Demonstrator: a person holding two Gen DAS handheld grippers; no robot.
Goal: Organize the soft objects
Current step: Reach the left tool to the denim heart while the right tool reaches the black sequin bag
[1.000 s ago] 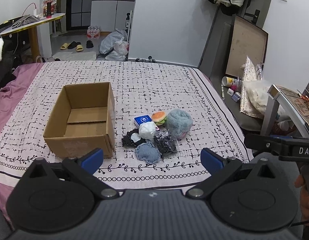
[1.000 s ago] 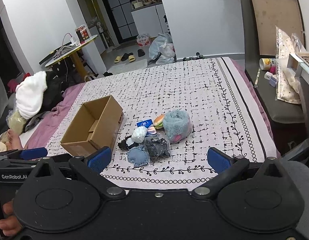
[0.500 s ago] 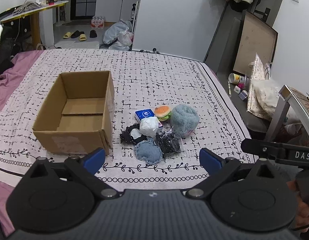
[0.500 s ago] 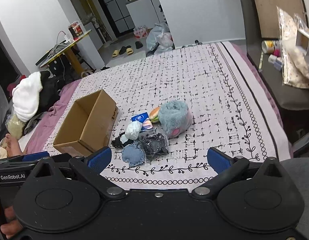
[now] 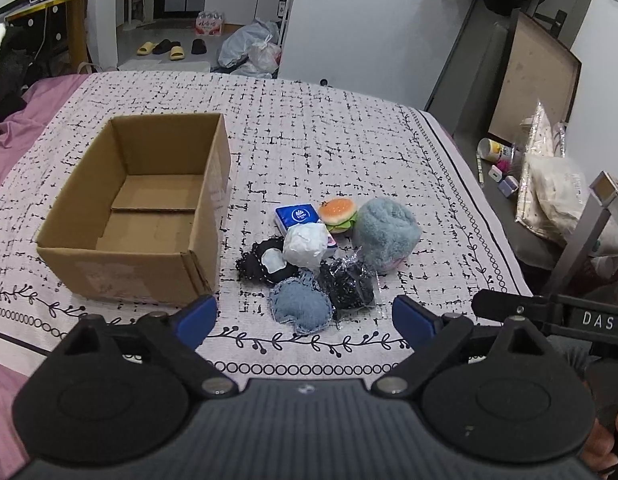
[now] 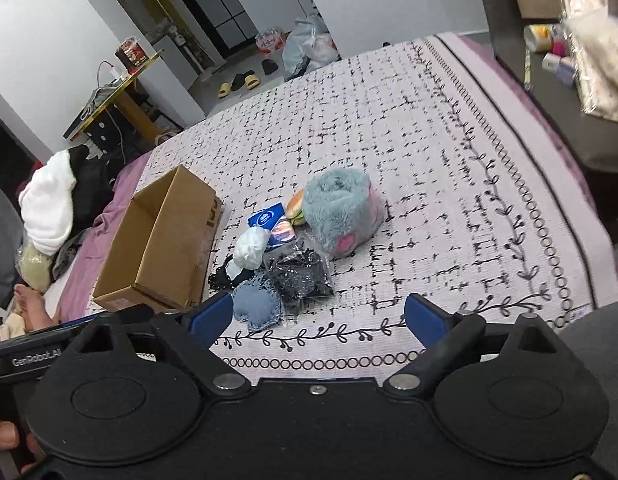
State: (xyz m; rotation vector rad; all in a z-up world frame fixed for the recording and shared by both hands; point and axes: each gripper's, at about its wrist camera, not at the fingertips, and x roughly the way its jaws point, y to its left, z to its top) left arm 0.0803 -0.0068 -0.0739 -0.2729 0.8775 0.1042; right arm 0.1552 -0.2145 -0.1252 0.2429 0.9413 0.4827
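Observation:
A pile of soft objects lies on the patterned bedspread: a fluffy blue-grey plush [image 5: 387,232] [image 6: 341,212], a toy burger [image 5: 338,214], a blue tissue pack [image 5: 296,215], a white cloth bundle [image 5: 305,245] [image 6: 251,249], black lace pieces [image 5: 351,286] [image 6: 299,276] and a denim heart cushion [image 5: 301,307] [image 6: 256,307]. An empty cardboard box [image 5: 133,208] [image 6: 161,248] stands left of the pile. My left gripper [image 5: 305,318] hovers short of the denim cushion, its jaws wide and closing on nothing. My right gripper [image 6: 319,316] hangs near the bed's front edge, also closing on nothing.
A dark side table with bottles and plastic bags [image 5: 549,184] stands right of the bed. Clothes [image 6: 53,200] and a person's foot [image 6: 29,304] lie at the bed's left. Bags and slippers lie on the floor beyond the bed.
Both grippers have come down and closer to the pile, which looks larger now. The blue pads of each stand slightly nearer together. The objects themselves lie as before.

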